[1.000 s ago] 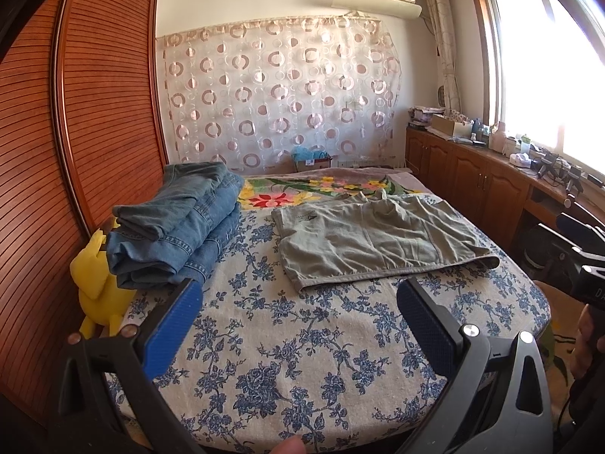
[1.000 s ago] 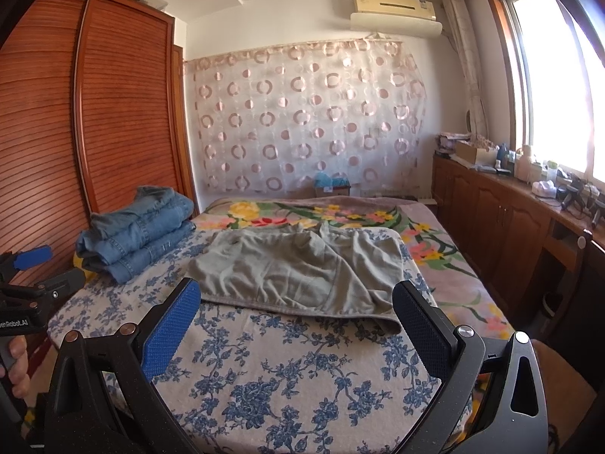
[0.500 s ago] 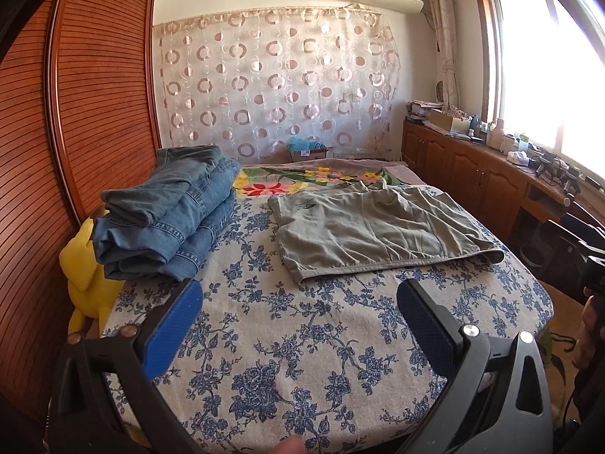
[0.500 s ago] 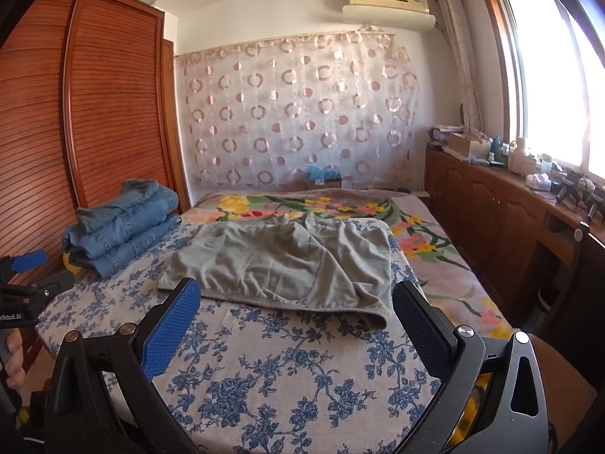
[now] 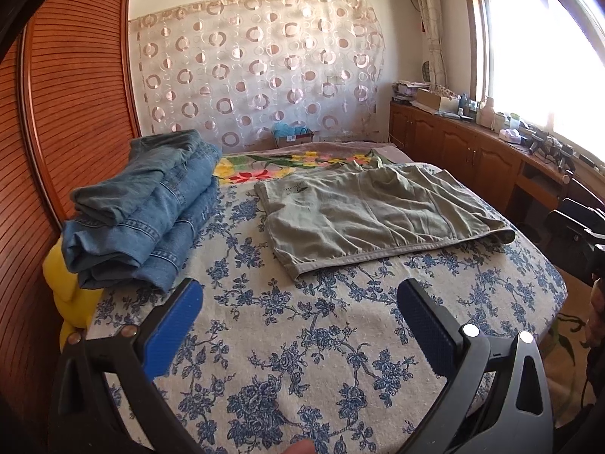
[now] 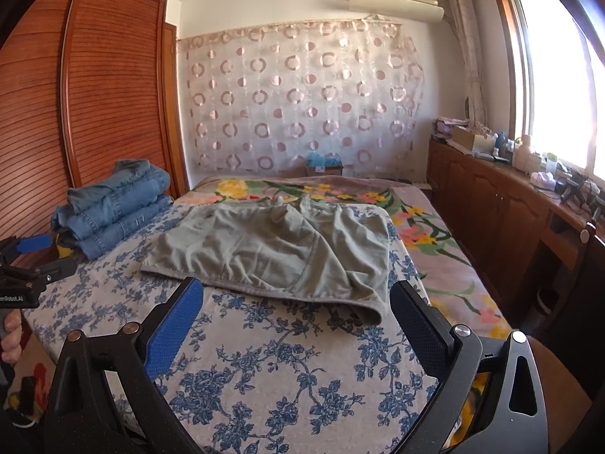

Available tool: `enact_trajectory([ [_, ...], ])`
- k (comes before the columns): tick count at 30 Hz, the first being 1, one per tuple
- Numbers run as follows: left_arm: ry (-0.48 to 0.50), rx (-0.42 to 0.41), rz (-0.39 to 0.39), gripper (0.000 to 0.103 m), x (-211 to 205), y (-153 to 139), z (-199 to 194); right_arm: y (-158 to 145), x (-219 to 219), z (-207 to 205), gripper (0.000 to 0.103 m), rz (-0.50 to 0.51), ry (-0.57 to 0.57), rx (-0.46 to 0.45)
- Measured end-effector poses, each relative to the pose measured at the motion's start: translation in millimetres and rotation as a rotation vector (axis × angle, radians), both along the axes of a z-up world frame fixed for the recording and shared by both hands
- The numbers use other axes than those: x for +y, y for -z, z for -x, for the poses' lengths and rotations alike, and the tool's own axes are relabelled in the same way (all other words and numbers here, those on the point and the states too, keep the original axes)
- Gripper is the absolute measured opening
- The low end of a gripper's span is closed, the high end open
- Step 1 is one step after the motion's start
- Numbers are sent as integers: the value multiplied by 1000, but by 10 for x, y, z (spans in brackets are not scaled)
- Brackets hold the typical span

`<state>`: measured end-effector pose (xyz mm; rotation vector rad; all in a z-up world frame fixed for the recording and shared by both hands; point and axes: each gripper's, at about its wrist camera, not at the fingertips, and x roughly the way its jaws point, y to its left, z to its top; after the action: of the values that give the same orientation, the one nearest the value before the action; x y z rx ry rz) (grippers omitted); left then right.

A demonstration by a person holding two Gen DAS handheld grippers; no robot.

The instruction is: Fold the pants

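Observation:
Grey-green pants lie spread flat on the blue-flowered bed sheet, also in the right wrist view. My left gripper is open and empty, just short of the pants' near hem at its left corner. My right gripper is open and empty, over the hem near the pants' right front corner. The left gripper shows at the left edge of the right wrist view.
A stack of folded blue jeans sits on the bed's left side, also in the right wrist view. A yellow toy lies by the wooden wardrobe. A cluttered wooden cabinet runs along the right under the window.
Both grippers have moved forward toward the pants, which now appear larger and closer. The pants and jeans have not moved.

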<state>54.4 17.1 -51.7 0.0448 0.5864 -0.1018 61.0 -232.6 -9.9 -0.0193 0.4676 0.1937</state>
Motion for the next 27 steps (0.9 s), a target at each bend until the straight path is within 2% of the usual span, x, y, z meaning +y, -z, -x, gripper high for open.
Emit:
enact_trajectory([
  [4, 44, 39, 27, 103, 35, 113, -149, 66, -61, -83, 96, 11, 9, 27],
  [17, 70, 103, -23, 103, 54, 367, -630, 254, -300, -305, 86, 37, 48, 87],
  [22, 93, 145, -28, 103, 88, 407, -730, 338, -393, -412, 81, 64, 47, 122],
  [27, 111, 173, -28, 102, 89, 466, -824, 427, -463, -510, 71, 74, 42, 165],
])
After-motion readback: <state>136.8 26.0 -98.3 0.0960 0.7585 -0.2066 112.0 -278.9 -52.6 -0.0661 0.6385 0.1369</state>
